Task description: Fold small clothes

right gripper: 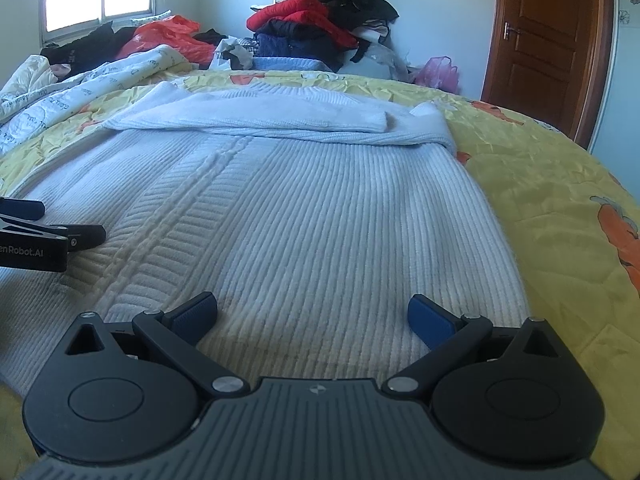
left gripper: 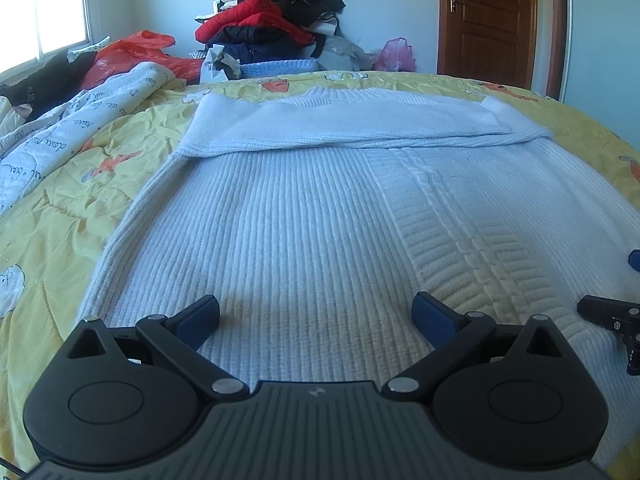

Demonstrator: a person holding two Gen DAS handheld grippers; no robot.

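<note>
White ribbed-knit sweater [left gripper: 320, 208] flat on yellow printed quilt [left gripper: 60, 220], long axis running straight ahead; sleeves folded across far end. Left gripper [left gripper: 316, 316] and right gripper [right gripper: 312, 314], jaws spread wide, empty, side by side over near hem, equally close.

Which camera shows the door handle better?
The right wrist view: the door handle stands clear against the brown door. In the left wrist view the handle is also visible but smaller and dimmer.

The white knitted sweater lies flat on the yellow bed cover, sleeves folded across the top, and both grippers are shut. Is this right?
Not quite: both the left gripper and the right gripper are open, as each wrist view shows. The rest holds: the white sweater lies flat on the yellow bed cover, sleeves folded.
</note>
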